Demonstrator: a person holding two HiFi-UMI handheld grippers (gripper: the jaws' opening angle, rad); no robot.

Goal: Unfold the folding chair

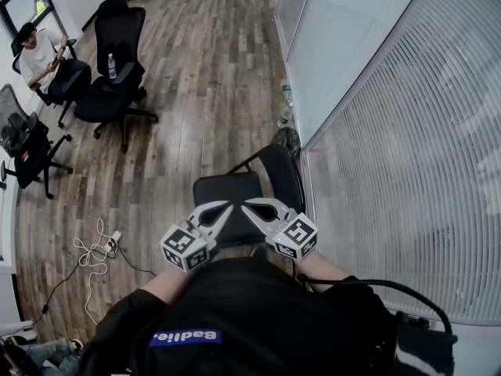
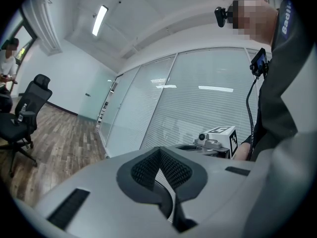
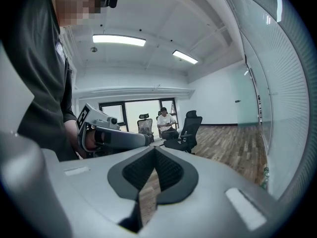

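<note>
Hovering over the folding chair (image 1: 283,175) (seat (image 1: 227,191) apparently already down), the left gripper (image 1: 225,207) and right gripper (image 1: 249,204), both pressed together and empty, should push it squarely flat.

I'm looking down on a wood-plank floor (image 1: 203,69). The black folding chair (image 1: 235,198) stands on it straight ahead of me. From that chair, three black office chairs (image 1: 117,92) stand at ten o'clock, a loose white cable (image 1: 94,253) lies at eight, and bottles (image 1: 286,104) stand at one.
</note>
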